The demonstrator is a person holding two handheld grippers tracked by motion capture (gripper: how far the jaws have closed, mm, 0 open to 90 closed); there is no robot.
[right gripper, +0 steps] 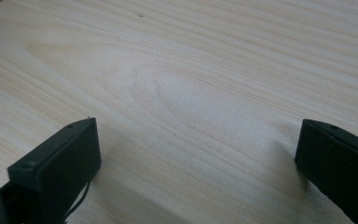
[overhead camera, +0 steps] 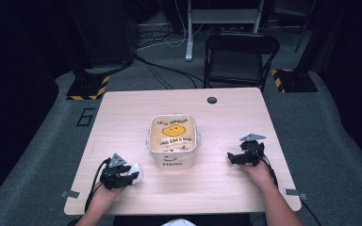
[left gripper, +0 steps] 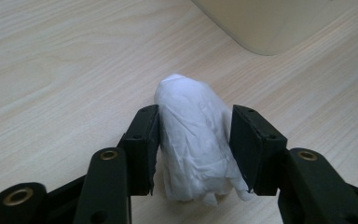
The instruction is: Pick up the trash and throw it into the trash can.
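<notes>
The left gripper [left gripper: 193, 135] rests low on the bench [overhead camera: 122, 122], near its front left corner, and its fingers [left gripper: 142, 140] are clenched on a crumpled white tissue [left gripper: 191, 140]. In the left gripper view both pads press the sides of the tissue, one on each side, and the tissue lies on the wood with its rounded end pointing away from the gripper. In the high view the tissue [overhead camera: 134, 173] sticks out at the right side of the left gripper [overhead camera: 122, 175], just beside the bin.

The bin [overhead camera: 173, 162] stands at the middle of the bench, upright, w/ a cream wall and dark lettering on the front. Its inside bottom shows a yellow shape and some print (too small to read well). I cannot tell if anything loose lies inside it. A corner of the bin [left gripper: 270, 23] shows at the top of the left gripper view, apart from the tissue.

The right gripper [overhead camera: 246, 155] rests on the bench at the right of the bin, well apart from it. Its fingers [right gripper: 56, 163] are released, wide apart, w/ bare wood between them.
</notes>
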